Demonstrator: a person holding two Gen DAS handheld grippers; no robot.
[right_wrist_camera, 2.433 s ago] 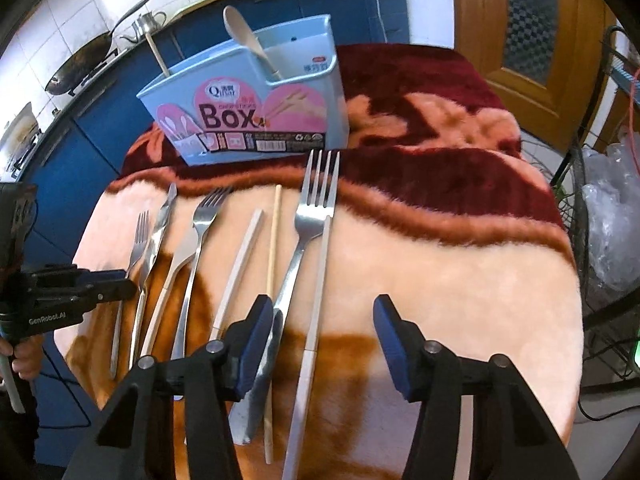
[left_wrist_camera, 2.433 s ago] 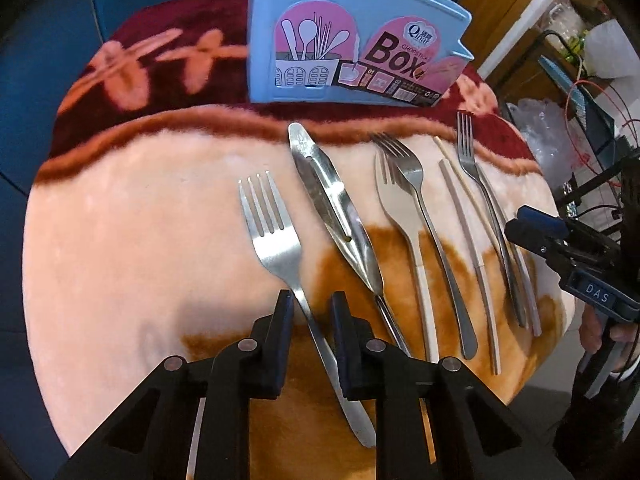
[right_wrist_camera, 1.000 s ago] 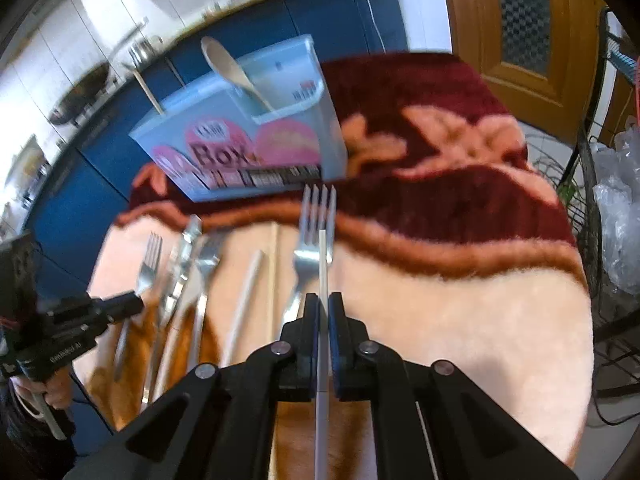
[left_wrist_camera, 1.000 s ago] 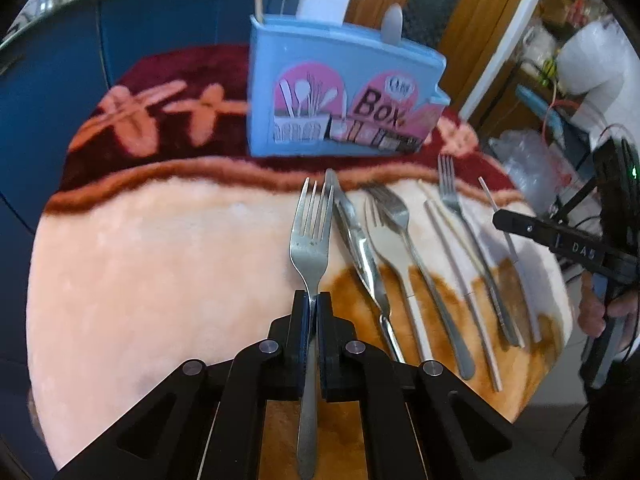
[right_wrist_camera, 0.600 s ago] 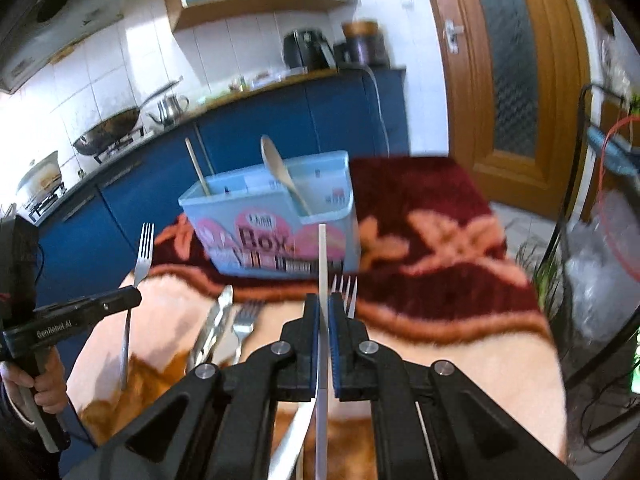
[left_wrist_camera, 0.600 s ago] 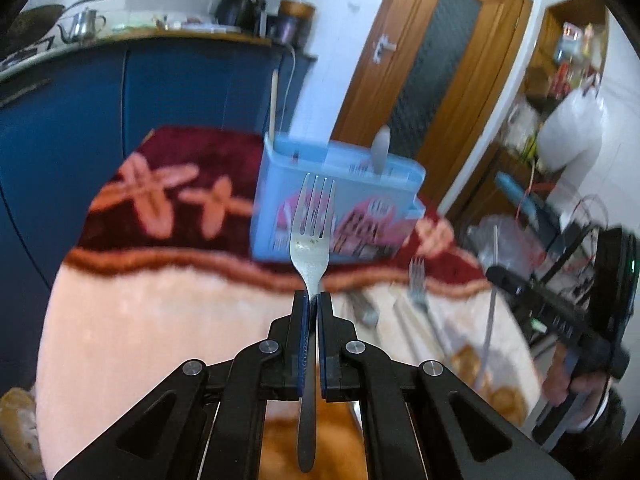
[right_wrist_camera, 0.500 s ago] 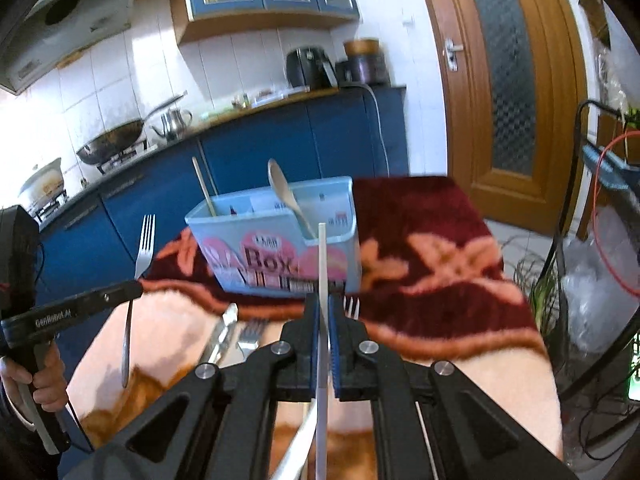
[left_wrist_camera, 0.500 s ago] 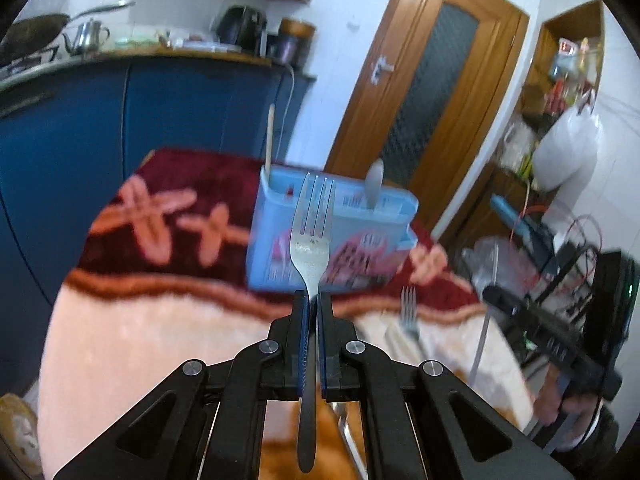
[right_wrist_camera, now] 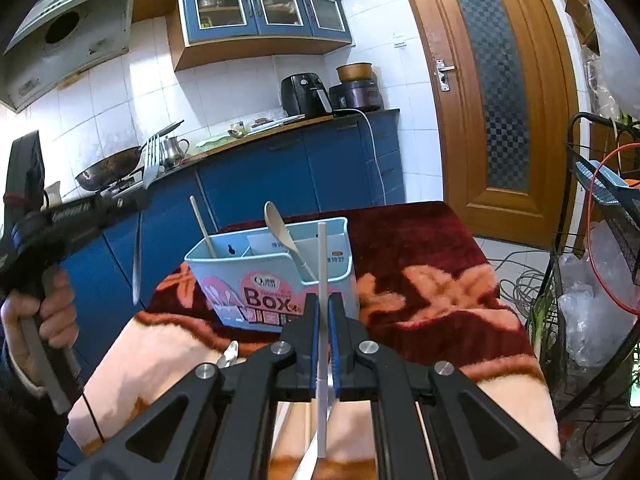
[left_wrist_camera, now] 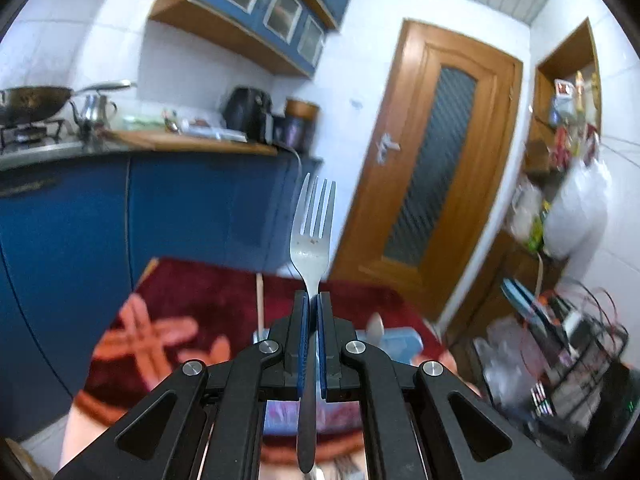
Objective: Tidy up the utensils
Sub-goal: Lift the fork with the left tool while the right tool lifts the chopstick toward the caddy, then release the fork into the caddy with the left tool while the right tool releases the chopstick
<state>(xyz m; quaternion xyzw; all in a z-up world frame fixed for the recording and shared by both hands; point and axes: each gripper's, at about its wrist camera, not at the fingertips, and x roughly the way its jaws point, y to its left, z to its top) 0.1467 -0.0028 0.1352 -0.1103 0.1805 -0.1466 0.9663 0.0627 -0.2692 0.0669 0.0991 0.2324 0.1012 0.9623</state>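
Note:
My left gripper is shut on a steel fork, held upright with tines up, high above the table. It also shows in the right wrist view at the left, with the fork. My right gripper is shut on a white chopstick, held upright in front of the light blue utensil box. The box holds a wooden spoon and a chopstick. In the left wrist view only the box's top edge shows behind the fingers.
The table is covered by a red and peach blanket. Other utensils lie on it, mostly hidden under my right gripper. Blue kitchen cabinets stand behind the table. A wooden door and a wire rack are at the right.
Both grippers have risen and tilted up, so the views now look at the kitchen rather than the table. The fork and the white chopstick stay gripped.

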